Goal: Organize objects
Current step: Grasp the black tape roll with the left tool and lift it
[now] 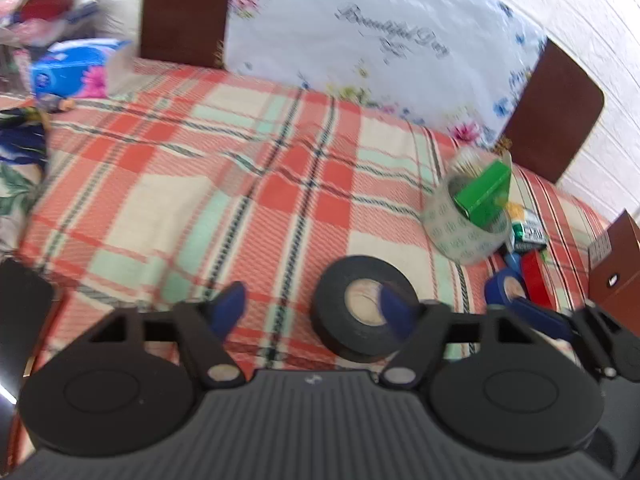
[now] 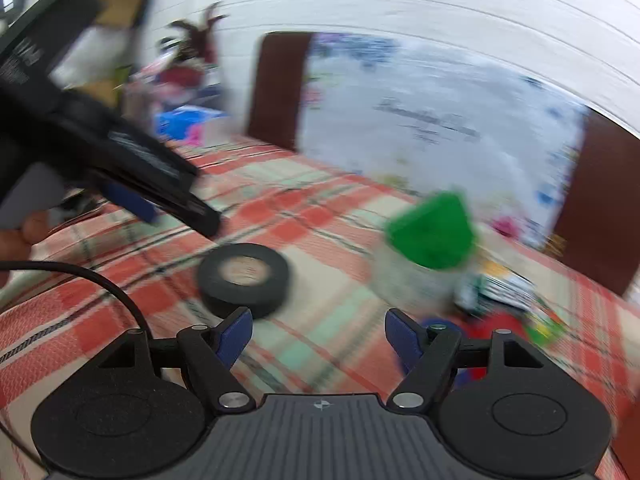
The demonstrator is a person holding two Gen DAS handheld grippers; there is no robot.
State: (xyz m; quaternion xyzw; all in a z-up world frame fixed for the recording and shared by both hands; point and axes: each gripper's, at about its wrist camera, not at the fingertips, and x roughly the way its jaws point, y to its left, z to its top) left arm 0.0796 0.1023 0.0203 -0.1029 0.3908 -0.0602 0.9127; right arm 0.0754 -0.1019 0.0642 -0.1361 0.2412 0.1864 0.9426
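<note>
A black tape roll (image 1: 362, 306) lies flat on the plaid cloth; it also shows in the right wrist view (image 2: 244, 278). My left gripper (image 1: 312, 308) is open, its right finger over the roll's core. A clear tape roll (image 1: 466, 222) stands further right with a green box (image 1: 484, 194) stuck in its hole; both appear blurred in the right wrist view, the clear tape roll (image 2: 416, 284) and the green box (image 2: 432, 232). My right gripper (image 2: 318, 336) is open and empty, just short of the black roll. The left gripper (image 2: 152, 184) shows from the side there.
A blue tape roll (image 1: 506, 286), a red tape roll (image 1: 538, 280) and small packets (image 1: 528, 228) lie at the right. A brown box (image 1: 616, 268) stands at the far right edge. A floral bag (image 1: 380, 52) and two brown chair backs (image 1: 184, 12) stand behind the table. A blue package (image 1: 76, 68) sits at the far left.
</note>
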